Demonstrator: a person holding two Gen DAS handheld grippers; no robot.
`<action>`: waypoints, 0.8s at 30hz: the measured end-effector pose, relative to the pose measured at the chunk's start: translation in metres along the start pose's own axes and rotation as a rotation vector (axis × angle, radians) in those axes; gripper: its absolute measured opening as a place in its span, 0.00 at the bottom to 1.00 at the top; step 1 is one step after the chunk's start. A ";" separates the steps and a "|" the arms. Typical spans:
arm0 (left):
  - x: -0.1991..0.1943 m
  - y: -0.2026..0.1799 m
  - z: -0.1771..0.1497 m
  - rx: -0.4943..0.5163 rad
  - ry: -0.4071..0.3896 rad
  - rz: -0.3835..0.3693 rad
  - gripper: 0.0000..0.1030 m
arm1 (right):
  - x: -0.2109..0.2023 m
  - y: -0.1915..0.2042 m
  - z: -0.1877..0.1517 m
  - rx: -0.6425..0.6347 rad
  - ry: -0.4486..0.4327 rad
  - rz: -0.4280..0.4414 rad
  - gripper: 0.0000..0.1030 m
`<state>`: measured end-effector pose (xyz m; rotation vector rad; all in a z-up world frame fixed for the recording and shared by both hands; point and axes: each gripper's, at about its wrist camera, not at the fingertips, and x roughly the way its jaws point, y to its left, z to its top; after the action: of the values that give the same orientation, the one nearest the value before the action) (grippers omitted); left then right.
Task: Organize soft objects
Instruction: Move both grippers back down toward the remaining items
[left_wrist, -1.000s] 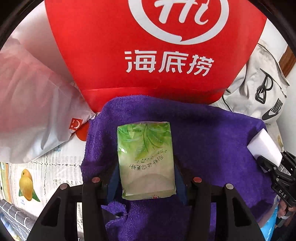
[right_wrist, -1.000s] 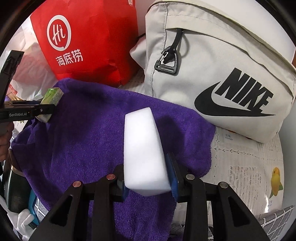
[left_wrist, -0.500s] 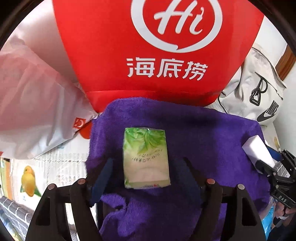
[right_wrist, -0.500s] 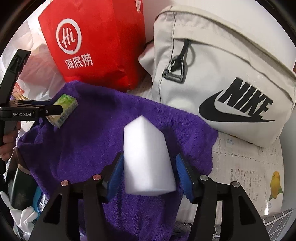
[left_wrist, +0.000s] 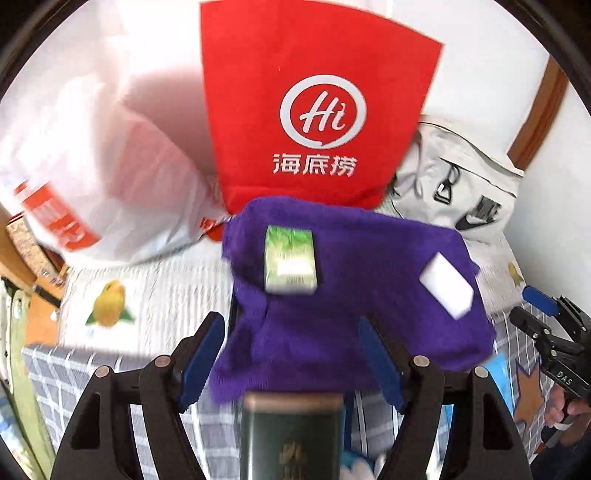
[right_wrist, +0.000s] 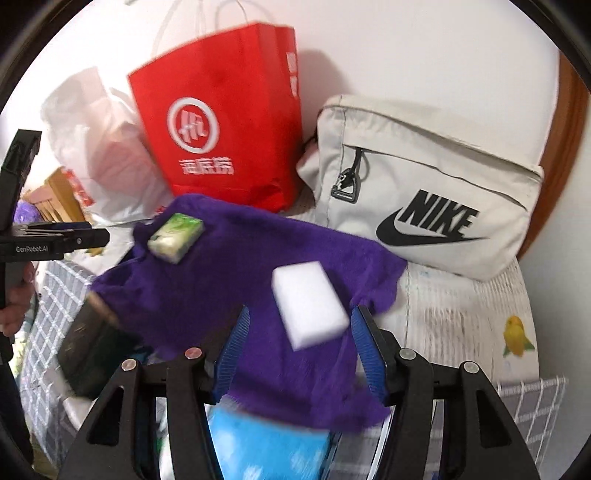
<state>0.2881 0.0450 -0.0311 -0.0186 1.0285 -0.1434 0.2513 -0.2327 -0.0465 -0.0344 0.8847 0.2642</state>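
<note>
Towel (left_wrist: 354, 295), purple, serves as landmark: spread over the patterned surface in front of the red bag (left_wrist: 317, 110) and grey bag (right_wrist: 436, 199), its near edge draped over a dark green box (left_wrist: 291, 435) and a blue pack (right_wrist: 266, 443). Tissue packet (left_wrist: 291, 260) lies on the towel's far left part, long axis pointing away from the left tool (left_wrist: 291, 363), which sits straight behind it, fingers spread and empty. White sponge (right_wrist: 308, 308) lies on the towel's right part, long axis slightly slanted, just ahead of the right tool (right_wrist: 299, 354), likewise spread and holding nothing. Each item appears nearest its own-side tool, neither touching. Motion blur softens both views; the packet's print is unreadable, and what lies beneath the towel is hidden. The green box is cut off below.
</note>
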 end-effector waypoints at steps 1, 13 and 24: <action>-0.009 0.000 -0.009 -0.001 -0.008 0.000 0.71 | -0.007 0.002 -0.004 0.001 -0.006 0.004 0.56; -0.065 -0.003 -0.124 -0.044 -0.054 -0.092 0.71 | -0.084 0.067 -0.111 -0.034 -0.018 0.045 0.57; -0.057 -0.050 -0.202 0.058 -0.020 -0.141 0.71 | -0.110 0.072 -0.179 0.025 -0.011 0.045 0.57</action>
<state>0.0815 0.0134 -0.0829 -0.0401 1.0023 -0.3005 0.0312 -0.2119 -0.0700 0.0102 0.8785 0.2955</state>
